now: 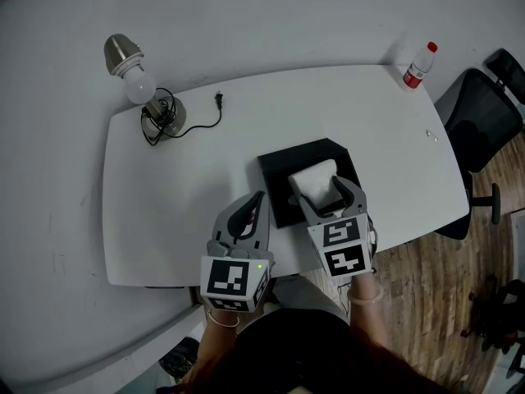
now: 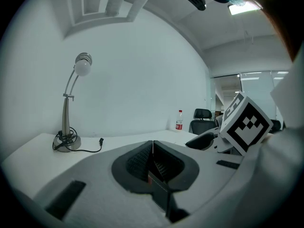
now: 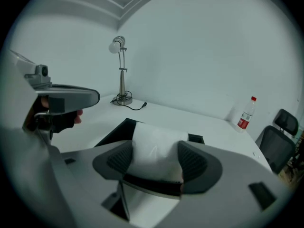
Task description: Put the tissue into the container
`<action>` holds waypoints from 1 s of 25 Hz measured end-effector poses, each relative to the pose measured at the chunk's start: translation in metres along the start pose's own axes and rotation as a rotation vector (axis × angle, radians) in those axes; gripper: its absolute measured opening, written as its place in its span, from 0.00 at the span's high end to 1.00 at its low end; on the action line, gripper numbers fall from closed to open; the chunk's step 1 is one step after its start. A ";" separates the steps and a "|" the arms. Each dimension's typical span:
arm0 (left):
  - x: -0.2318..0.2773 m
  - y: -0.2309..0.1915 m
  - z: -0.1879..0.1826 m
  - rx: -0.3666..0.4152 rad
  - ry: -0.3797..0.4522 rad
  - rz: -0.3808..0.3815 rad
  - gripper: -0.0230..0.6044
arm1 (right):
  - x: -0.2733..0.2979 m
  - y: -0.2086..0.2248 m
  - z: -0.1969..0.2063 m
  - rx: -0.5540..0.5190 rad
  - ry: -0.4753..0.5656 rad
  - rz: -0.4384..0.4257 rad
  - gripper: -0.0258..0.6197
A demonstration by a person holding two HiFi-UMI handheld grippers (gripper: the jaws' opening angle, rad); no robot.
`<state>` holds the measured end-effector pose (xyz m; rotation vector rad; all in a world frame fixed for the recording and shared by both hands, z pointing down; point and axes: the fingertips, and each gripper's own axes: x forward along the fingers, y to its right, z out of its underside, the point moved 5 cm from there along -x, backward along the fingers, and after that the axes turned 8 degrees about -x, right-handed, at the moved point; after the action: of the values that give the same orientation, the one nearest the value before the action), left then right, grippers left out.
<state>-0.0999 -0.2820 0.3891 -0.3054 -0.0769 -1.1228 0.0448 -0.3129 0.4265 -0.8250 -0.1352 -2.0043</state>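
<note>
A white tissue pack (image 1: 316, 177) sits over the black container (image 1: 277, 167) near the table's front edge. My right gripper (image 1: 317, 187) is shut on it, one pad against each side. In the right gripper view the tissue (image 3: 154, 146) fills the gap between the pads, and the container (image 3: 113, 133) shows dark behind and below it. Whether the pack rests on the container floor is hidden. Left of the container, my left gripper (image 1: 259, 200) hovers with its jaws pressed together and nothing in them. The left gripper view shows the same shut left gripper (image 2: 152, 152).
A desk lamp (image 1: 136, 79) with a coiled cable and loose plug (image 1: 218, 98) stands at the table's back left. At the back right corner stands a plastic bottle (image 1: 417, 66). A black office chair (image 1: 482, 121) is beyond the right edge. The white table (image 1: 164, 212) ends just before the person.
</note>
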 end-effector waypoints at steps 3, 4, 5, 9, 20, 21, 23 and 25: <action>0.002 -0.001 0.002 -0.006 -0.005 -0.001 0.92 | 0.004 0.000 0.003 0.000 -0.023 -0.011 0.47; 0.003 -0.001 0.003 -0.008 -0.007 -0.001 0.92 | 0.005 0.000 0.004 -0.002 -0.032 -0.014 0.47; 0.004 -0.001 0.003 -0.009 -0.009 -0.001 0.92 | 0.006 0.001 0.005 -0.008 -0.041 -0.017 0.47; 0.007 -0.002 0.005 -0.012 -0.015 -0.001 0.92 | 0.009 0.003 0.004 -0.044 -0.068 -0.022 0.47; 0.013 -0.010 0.006 -0.030 -0.020 -0.016 0.92 | 0.023 -0.005 0.008 -0.081 -0.192 -0.075 0.47; 0.014 -0.010 0.007 -0.033 -0.020 -0.018 0.92 | 0.025 -0.004 0.009 -0.082 -0.204 -0.079 0.47; 0.015 -0.012 0.007 -0.036 -0.021 -0.018 0.92 | 0.027 -0.004 0.008 -0.082 -0.227 -0.088 0.47; 0.017 -0.012 0.007 -0.036 -0.022 -0.016 0.92 | 0.029 -0.004 0.009 -0.080 -0.252 -0.095 0.47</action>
<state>-0.1027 -0.2995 0.4014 -0.3496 -0.0785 -1.1374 0.0367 -0.3283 0.4515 -1.1409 -0.2435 -1.9975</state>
